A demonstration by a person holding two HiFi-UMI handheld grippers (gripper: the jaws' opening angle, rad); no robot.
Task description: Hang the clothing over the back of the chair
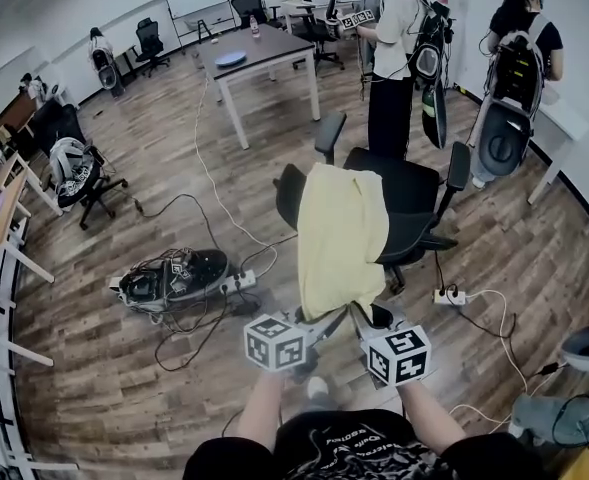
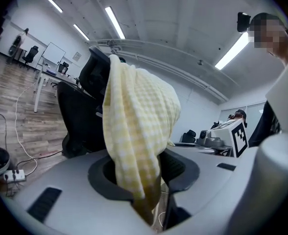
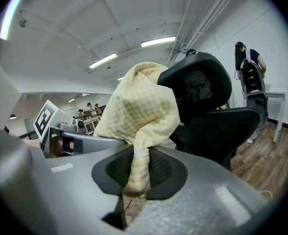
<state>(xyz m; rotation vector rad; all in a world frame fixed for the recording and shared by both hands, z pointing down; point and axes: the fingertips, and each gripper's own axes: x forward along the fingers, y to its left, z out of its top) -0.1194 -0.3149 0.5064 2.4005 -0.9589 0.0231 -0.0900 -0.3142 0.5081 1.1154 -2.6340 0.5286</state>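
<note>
A pale yellow checked garment (image 1: 342, 238) hangs over the back of a black office chair (image 1: 414, 193), its hem reaching down toward me. My left gripper (image 1: 324, 321) and right gripper (image 1: 360, 315) meet at that hem, side by side. In the left gripper view the cloth (image 2: 139, 116) drops between the jaws of the left gripper (image 2: 148, 180), which stand apart with a gap showing beside it. In the right gripper view the right gripper (image 3: 134, 173) is shut on a bunched fold of the garment (image 3: 139, 106), with the chair's backrest (image 3: 202, 89) behind.
A device in a tangle of cables (image 1: 169, 276) lies on the wooden floor to the left, and a power strip (image 1: 449, 295) to the right of the chair. Two people (image 1: 394, 58) (image 1: 519, 68) stand beyond it. A table (image 1: 264, 53) and another chair (image 1: 79, 173) stand farther off.
</note>
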